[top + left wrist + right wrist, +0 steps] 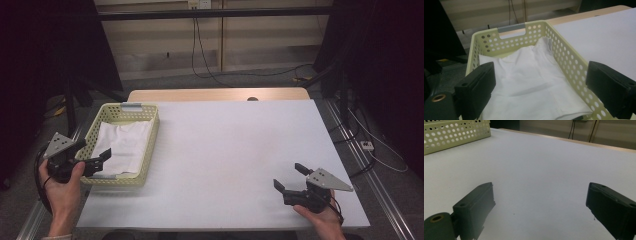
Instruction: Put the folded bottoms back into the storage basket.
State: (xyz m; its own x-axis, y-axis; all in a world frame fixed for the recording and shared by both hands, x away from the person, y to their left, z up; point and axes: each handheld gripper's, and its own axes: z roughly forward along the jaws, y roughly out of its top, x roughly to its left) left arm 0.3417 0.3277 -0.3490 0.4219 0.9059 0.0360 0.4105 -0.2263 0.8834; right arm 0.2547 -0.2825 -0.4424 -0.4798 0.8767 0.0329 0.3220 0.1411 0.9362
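The left gripper (95, 161), jaws wide, hangs over the near end of the basket (150, 131) at the table's left edge, above the white cloth (524, 80). The right gripper (290, 177), also wide, idles near the front right corner. A jaw may catch the rim and drag the basket.

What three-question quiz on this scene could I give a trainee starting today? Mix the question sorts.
1. True or false: the white cloth lies spread on the bare table.
2. Which tongs are nearest the basket? A) left tongs B) right tongs
3. Fill in: both tongs have their jaws ____.

Key
1. False: it lies inside the pale yellow perforated basket.
2. A: the left tongs hover at the basket's near end; the right tongs are over the table's near right part.
3. Open, with nothing between them.
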